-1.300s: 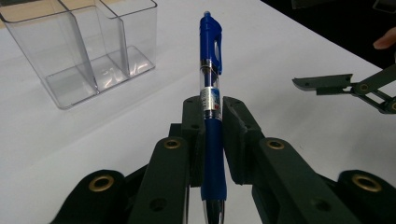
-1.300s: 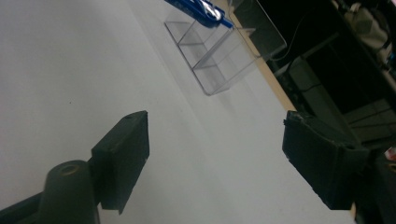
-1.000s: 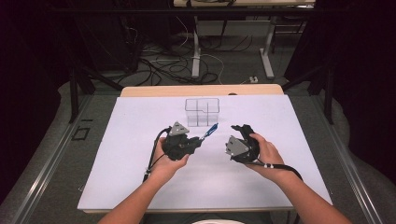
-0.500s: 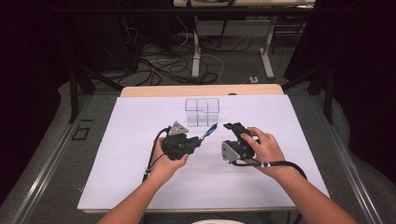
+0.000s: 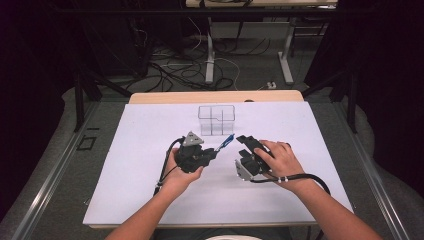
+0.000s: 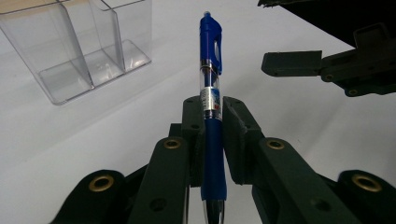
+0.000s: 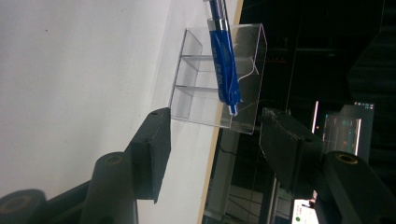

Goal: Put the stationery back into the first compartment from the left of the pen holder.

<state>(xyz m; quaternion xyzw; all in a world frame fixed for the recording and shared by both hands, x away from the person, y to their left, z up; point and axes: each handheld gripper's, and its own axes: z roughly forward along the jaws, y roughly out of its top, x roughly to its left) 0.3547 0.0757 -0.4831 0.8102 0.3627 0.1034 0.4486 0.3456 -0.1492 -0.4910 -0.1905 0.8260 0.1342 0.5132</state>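
The pen (image 6: 211, 100) has its tip cut off by the bottom edge in the left gripper view; its label print is too small to read.

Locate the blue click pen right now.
The blue click pen is clamped in the left gripper at table centre, its clip end pointing toward the clear plastic divided organizer, with the right gripper open beside it.

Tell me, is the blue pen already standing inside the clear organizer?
No, the blue pen is clamped between the left gripper jaws, off to the side of the clear organizer.
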